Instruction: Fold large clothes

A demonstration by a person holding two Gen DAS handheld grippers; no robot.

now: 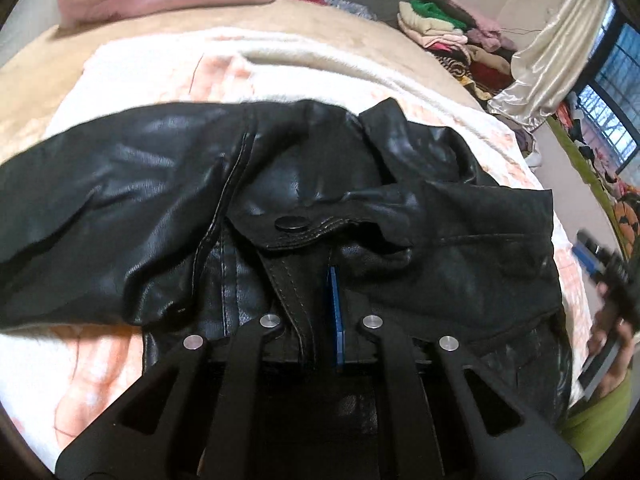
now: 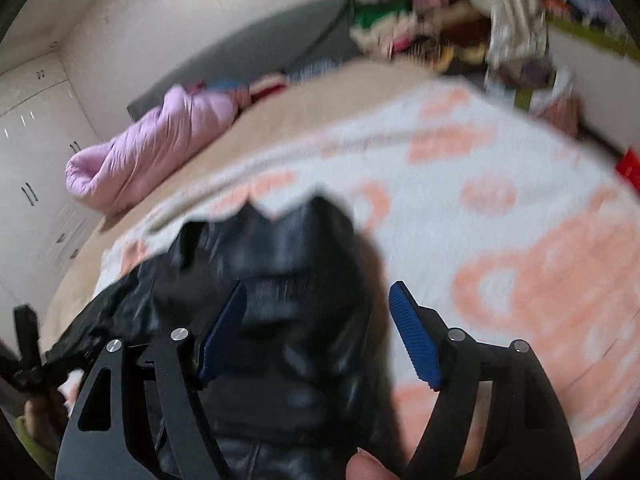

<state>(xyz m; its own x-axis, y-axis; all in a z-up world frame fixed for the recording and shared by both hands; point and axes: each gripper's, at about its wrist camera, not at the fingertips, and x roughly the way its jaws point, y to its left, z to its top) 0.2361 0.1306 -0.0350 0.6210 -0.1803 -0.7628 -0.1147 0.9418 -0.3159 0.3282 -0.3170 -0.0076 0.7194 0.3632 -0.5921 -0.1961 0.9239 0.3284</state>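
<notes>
1. Tongs on the left: the two arms are drawn close together, and a fold of the black, glossy leather jacket sits pinched between them. Only one ribbed blue pad shows, edge-on against the leather; the other is hidden by the garment.
2. Tongs on the right: spread wide, both blue ribbed pads well apart and gripping nothing. The left pad lies against or just over the jacket; the blur leaves it unclear whether it touches. The right pad hangs above the blanket.
3. One jacket is in view. It lies spread and rumpled on the white fleecy blanket with peach-orange patches, which covers the tan bed. One sleeve stretches out to the left in the left wrist view, and a flap with a single round black snap button sits near the middle.
4. One bare fingertip shows at the bottom edge of the right wrist view.
5. One pink puffy quilted bundle rests at the far end of the bed.
6. One heap of mixed folded clothes stands beyond the bed, beside one cream satin curtain at the window.
7. White cupboard doors with dark handles line the wall at left in the right wrist view.
</notes>
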